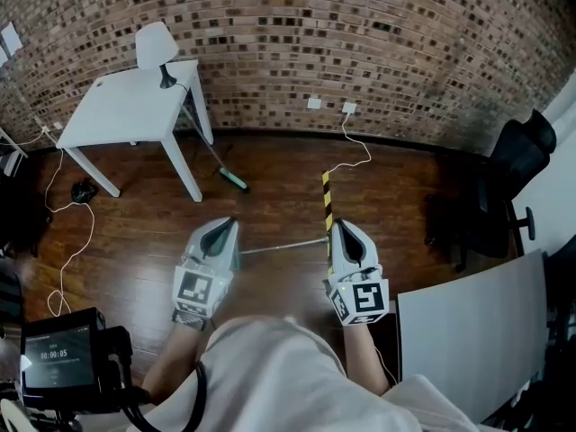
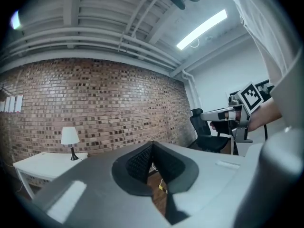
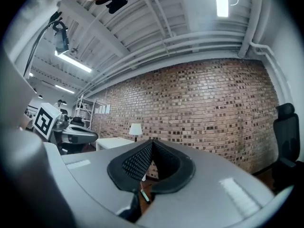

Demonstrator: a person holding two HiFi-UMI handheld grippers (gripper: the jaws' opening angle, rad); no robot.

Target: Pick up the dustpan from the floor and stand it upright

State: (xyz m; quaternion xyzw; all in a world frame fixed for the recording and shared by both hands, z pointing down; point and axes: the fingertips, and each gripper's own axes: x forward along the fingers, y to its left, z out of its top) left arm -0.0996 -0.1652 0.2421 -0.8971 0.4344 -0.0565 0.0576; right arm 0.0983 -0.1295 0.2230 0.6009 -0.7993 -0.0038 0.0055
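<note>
In the head view both grippers are held level above the wooden floor, pointing toward the brick wall. My left gripper (image 1: 231,222) (image 2: 152,144) is shut, its ribbed pads meeting with nothing between them. So is my right gripper (image 1: 340,226) (image 3: 151,142). On the floor between them lies a thin grey rod (image 1: 283,245). A yellow-and-black striped bar (image 1: 327,201) runs from the right gripper's tip toward the wall. No pan of a dustpan shows; whatever lies under the grippers is hidden.
A white table (image 1: 126,106) with a lamp (image 1: 155,48) stands at the back left, and a broom with a green head (image 1: 232,179) leans by it. A black office chair (image 1: 513,169) is at the right, a grey board (image 1: 477,331) at the near right, and cables (image 1: 355,156) trail on the floor.
</note>
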